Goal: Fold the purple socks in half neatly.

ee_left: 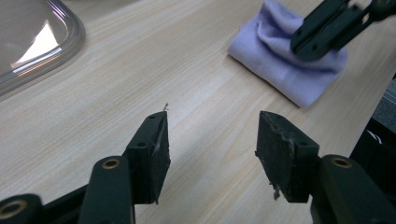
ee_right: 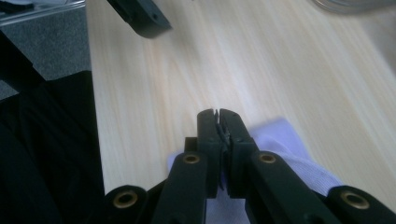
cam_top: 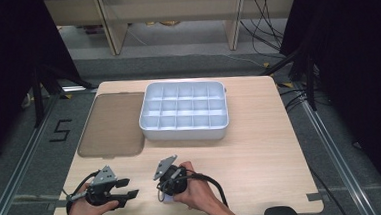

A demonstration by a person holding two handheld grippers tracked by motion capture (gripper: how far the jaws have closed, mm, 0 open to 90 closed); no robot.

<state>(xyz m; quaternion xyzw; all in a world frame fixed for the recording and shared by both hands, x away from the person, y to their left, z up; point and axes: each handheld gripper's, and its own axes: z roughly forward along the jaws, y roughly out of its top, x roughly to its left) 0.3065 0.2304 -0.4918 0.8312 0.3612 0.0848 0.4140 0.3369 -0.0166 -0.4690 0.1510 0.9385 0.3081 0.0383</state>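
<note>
The right tongs were pressed together on a folded lilac cloth, which lay on the bench under them, at the near edge. The left tongs stood apart with nothing between them, bare wood below, and the cloth lay ahead of them to their right. Beyond both tongs sat a white tray and a smoky lid.

Black two-jaw grippers with brass-ringed pivot holes, worn pads, grey three-cornered top plates, trailing black cables, bare forearms.
</note>
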